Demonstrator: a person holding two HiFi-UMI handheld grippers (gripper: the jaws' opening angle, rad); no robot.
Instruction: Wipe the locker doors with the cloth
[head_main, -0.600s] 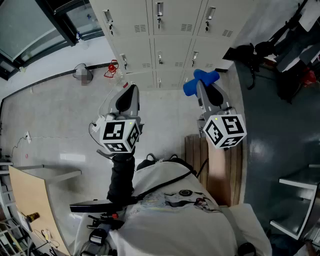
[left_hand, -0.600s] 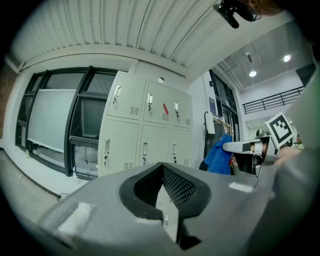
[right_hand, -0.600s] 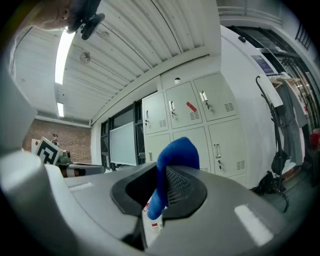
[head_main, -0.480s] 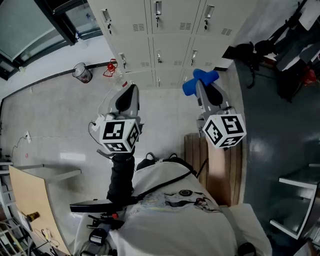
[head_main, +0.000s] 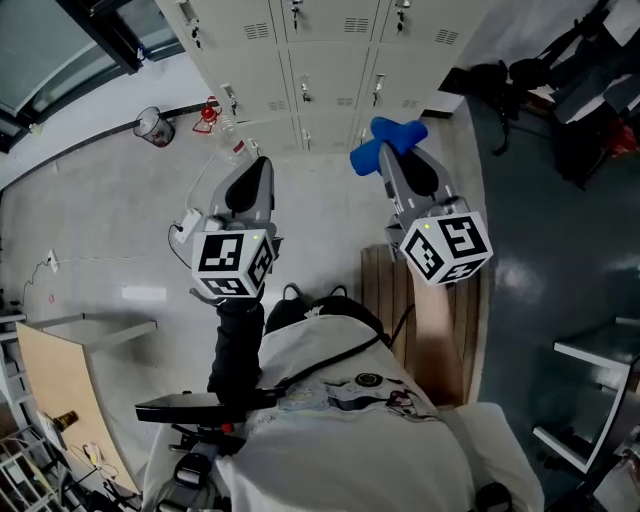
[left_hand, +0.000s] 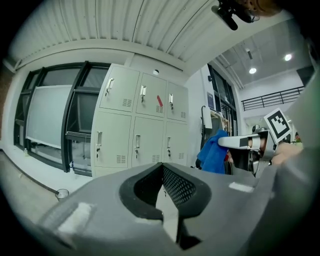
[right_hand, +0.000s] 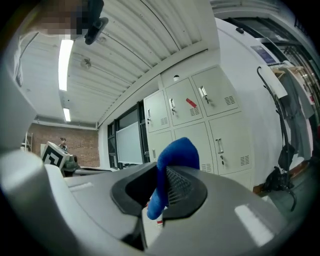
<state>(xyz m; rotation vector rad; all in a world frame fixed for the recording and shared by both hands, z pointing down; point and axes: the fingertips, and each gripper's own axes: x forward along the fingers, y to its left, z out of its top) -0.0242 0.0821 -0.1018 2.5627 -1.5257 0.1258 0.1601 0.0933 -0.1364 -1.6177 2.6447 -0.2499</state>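
Observation:
A bank of cream locker doors (head_main: 300, 60) stands ahead, also seen in the left gripper view (left_hand: 142, 125) and the right gripper view (right_hand: 200, 125). My right gripper (head_main: 388, 160) is shut on a blue cloth (head_main: 385, 143), which bunches out past the jaws (right_hand: 172, 165). It hangs in the air short of the lockers, not touching them. My left gripper (head_main: 252, 172) is level with it on the left, jaws together and nothing in them (left_hand: 162, 187). In the left gripper view the blue cloth (left_hand: 212, 150) shows at the right.
A wooden bench (head_main: 430, 310) lies under the right arm. Dark bags (head_main: 500, 95) sit by the lockers' right end. A small clear bin (head_main: 150, 127) and a red item (head_main: 207, 112) stand by the wall at left, below the window (head_main: 60, 40).
Both grippers and the head view have shifted forward toward the lockers; the lockers sit higher in the frame. The cloth stays held in the right gripper.

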